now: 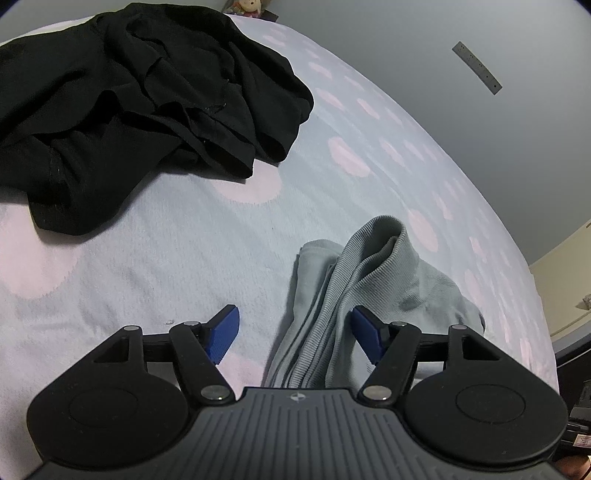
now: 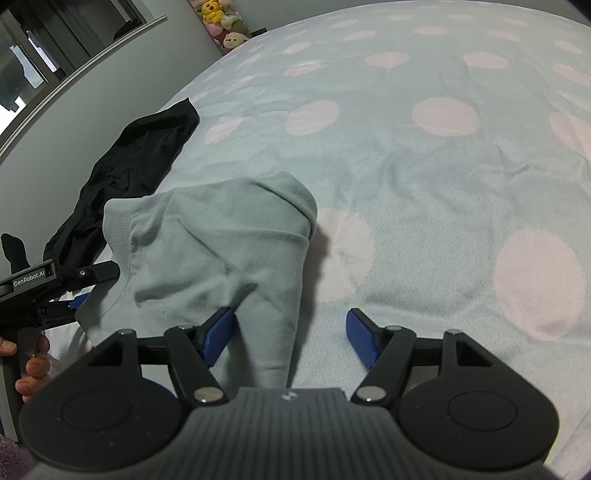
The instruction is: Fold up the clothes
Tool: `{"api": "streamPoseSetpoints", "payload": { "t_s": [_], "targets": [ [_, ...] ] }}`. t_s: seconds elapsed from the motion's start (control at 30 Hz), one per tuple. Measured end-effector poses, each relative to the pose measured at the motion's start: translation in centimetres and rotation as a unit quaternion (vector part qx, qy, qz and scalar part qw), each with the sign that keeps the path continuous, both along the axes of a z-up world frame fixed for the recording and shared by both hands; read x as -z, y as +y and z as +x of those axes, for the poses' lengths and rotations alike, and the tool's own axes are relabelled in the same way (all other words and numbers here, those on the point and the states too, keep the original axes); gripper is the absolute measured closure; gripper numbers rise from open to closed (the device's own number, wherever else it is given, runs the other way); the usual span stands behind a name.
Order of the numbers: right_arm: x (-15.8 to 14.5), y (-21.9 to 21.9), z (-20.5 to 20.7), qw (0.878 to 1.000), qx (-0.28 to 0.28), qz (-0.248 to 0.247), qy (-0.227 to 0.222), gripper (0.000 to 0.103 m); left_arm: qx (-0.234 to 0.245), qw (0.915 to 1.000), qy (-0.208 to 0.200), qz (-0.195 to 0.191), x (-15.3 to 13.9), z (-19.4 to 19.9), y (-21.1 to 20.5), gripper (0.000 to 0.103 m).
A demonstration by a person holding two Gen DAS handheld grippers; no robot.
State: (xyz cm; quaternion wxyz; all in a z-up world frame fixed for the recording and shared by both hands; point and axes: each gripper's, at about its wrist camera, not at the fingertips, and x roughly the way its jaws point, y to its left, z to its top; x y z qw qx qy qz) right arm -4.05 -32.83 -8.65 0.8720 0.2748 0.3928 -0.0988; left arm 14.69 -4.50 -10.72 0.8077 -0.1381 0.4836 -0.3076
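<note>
On the bed w/ the pale blue cover and pink dots, I am looking at the grey-green garment, which is lying bunched in front of both tools, so I judge the fold is at the very beginning or between two folds. The left gripper is standing wide, nothing pressed between its blue pads; the ribbed hem of the garment is running up between the jaws and is touching only the right-side pad, I think bc I am lining up to take that edge. The right gripper is also standing apart, not clamping; a narrow part of the cloth, maybe a sleeve or a corner, is hanging down between its jaws beside the left-side pad, but the other pad is well apart from it. Both tools are pointing down at a slant, which is giving me a view over the cloth and a low approach to its edges. The black clothes are lying in a heap further away near the bed side, prob. waiting for their turn, apart from the grey-green one so they are not mixing. In the right wrist view a person's hand is holding the left tool's handle. Some plush toys are sitting at the far wall, not concerning the task.
</note>
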Motion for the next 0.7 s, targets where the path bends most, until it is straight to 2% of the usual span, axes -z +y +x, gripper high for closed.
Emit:
{"api": "streamPoseSetpoints", "payload": {
  "t_s": [0.2, 0.43, 0.5, 0.53, 0.6, 0.7],
  "targets": [
    [0.0, -0.5, 0.0, 1.0, 0.01, 0.023, -0.002, 0.032, 0.002, 1.0, 0.007, -0.004, 0.3, 0.1, 0.0, 0.038],
    [0.2, -0.9, 0.2, 0.999, 0.019, 0.047, -0.009, 0.034, 0.025, 0.9997, 0.009, 0.001, 0.4, -0.4, -0.8, 0.047],
    [0.3, -1.1, 0.2, 0.998, 0.021, 0.058, -0.012, 0.041, 0.029, 0.9996, 0.006, 0.002, 0.4, -0.5, -1.1, 0.051],
    [0.4, -1.1, 0.2, 0.998, 0.021, 0.064, -0.013, 0.044, 0.03, 0.9995, 0.007, -0.001, 0.5, -0.5, -1.1, 0.057],
    [0.6, -1.2, 0.3, 0.996, 0.02, 0.09, -0.018, 0.065, 0.029, 0.9994, 0.012, -0.012, 0.6, -0.5, -1.1, 0.063],
    [0.9, -1.3, 0.3, 0.993, 0.026, 0.112, -0.022, 0.071, 0.031, 0.9994, 0.005, -0.013, 0.4, -0.8, -1.2, 0.069]
  ]
}}
